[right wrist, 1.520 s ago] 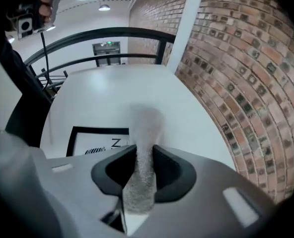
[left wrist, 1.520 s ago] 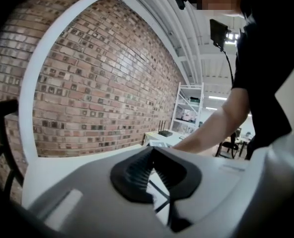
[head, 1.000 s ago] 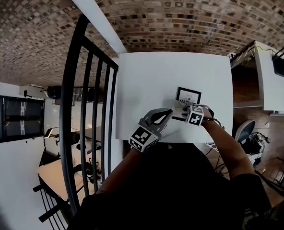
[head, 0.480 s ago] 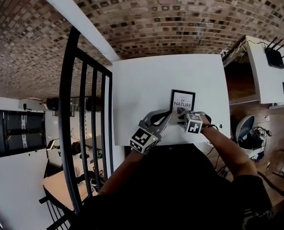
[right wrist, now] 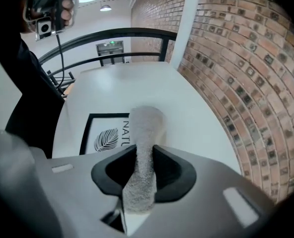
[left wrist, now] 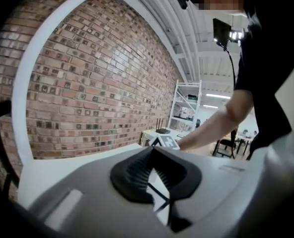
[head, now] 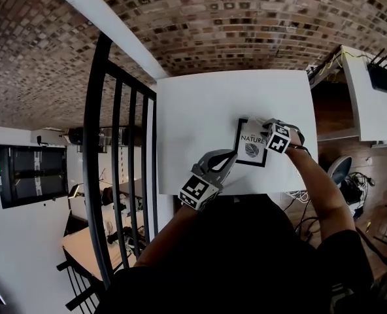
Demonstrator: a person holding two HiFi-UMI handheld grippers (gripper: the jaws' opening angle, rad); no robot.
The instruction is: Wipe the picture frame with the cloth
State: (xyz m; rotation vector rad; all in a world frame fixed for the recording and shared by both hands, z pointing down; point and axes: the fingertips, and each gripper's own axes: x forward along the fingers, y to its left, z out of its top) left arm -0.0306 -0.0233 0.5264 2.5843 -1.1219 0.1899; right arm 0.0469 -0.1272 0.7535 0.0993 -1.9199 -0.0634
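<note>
Head view: a white table (head: 226, 103) fills the upper middle, with a brick wall (head: 246, 18) above it and a black railing (head: 118, 169) running down the left side. The picture frame (head: 251, 150) lies flat on the table's lower right part, close to the near edge. It has a thin black border around a white print with a dark leaf and the word NATURE. The right gripper (head: 268, 129) sits at the frame's upper right corner, with a pale bit of cloth (head: 259, 122) at its tip. The left gripper (head: 226, 157) lies just left of the frame's lower left corner, and whether it touches the frame cannot be told.

Left gripper view: the left gripper (left wrist: 151, 157) has its black pads drawn together at the tips. Only a sliver of white crossed by thin dark lines shows between them, too small to identify. Beyond it are the table (left wrist: 62, 167), the right gripper's marker cube (left wrist: 167, 143) and the person's forearm (left wrist: 221, 123). At centre right a white shelf unit (left wrist: 186, 110) holds small items too far off to name.

Right gripper view: the right gripper (right wrist: 139, 167) is clamped on the cloth (right wrist: 144, 133), a fuzzy grey-white strip. The cloth runs up out of the jaws, and its rounded far end rests on the picture frame (right wrist: 105, 135). It covers the right part of the lettering, so only NATU and the leaf can be read. The frame lies left of centre on the table (right wrist: 186, 113), with the brick wall (right wrist: 246, 48) at right and the railing (right wrist: 112, 33) at top.
</note>
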